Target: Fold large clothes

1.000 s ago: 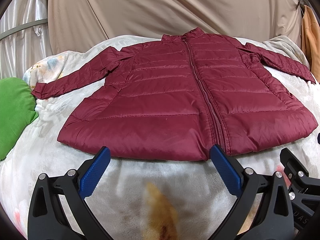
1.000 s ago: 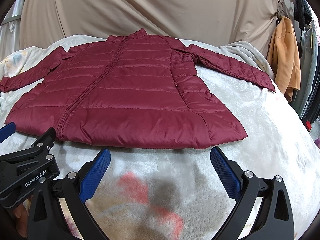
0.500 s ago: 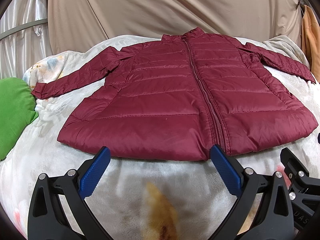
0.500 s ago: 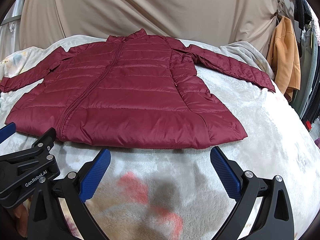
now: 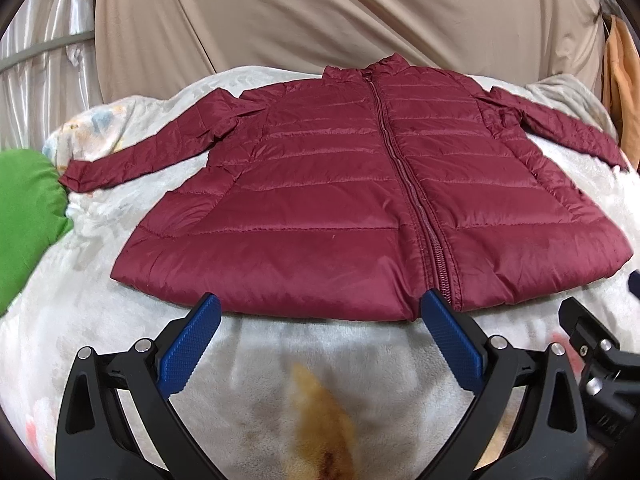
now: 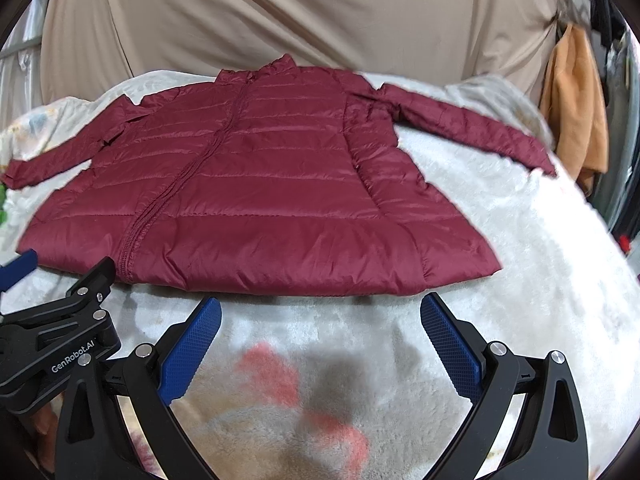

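Maroon jacket [image 5: 360, 200] spread flat, zipped, sleeves out, on white blanket [image 6: 540, 260], left gripper [image 5: 320, 324] and right gripper [image 6: 320, 320] both gaping wide, empty, near hem

Jacket [image 5: 360, 200] on blanket [image 5: 80, 320], before curtain [image 5: 320, 12]

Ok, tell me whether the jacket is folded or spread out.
Spread out, unfolded: the maroon jacket lies flat, zipped, on the blanket, both sleeves stretched sideways.

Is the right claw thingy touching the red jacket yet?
Apart. In the right wrist view, a strip of white blanket shows between the open right gripper and the hem of the red jacket.
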A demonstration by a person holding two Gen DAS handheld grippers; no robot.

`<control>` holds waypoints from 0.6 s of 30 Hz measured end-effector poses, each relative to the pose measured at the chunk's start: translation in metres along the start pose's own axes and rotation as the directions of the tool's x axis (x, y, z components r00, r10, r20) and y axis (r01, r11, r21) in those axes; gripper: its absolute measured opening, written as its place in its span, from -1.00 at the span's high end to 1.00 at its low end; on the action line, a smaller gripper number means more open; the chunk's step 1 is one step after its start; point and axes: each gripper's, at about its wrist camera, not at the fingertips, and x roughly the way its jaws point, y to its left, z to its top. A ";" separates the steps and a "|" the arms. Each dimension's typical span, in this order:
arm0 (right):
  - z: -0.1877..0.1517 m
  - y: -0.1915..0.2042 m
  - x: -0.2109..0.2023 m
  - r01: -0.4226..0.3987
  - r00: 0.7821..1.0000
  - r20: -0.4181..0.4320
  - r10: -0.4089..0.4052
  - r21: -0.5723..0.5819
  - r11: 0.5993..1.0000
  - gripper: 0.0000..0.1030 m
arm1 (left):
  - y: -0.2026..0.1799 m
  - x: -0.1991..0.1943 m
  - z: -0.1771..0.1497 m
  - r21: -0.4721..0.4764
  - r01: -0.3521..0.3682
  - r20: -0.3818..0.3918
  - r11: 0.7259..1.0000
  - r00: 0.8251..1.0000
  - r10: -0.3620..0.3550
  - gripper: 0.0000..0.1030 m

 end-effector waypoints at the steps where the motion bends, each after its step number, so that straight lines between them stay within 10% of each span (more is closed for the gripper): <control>1: 0.003 -0.008 -0.001 -0.027 1.000 -0.012 0.027 0.020 0.999 -0.90 | 0.004 -0.002 0.001 -0.021 0.028 0.013 0.999 1.000 -0.028 -0.90; 9: 0.068 -0.150 0.012 0.112 0.993 0.024 -0.118 0.167 0.980 -0.90 | 0.046 -0.019 0.027 -0.086 0.131 0.071 0.988 0.990 -0.125 -0.90; 18: 0.134 -0.347 0.113 0.182 0.982 -0.056 -0.179 0.516 0.837 -0.90 | 0.076 0.013 0.076 -0.061 0.055 0.084 0.997 0.995 -0.050 -0.90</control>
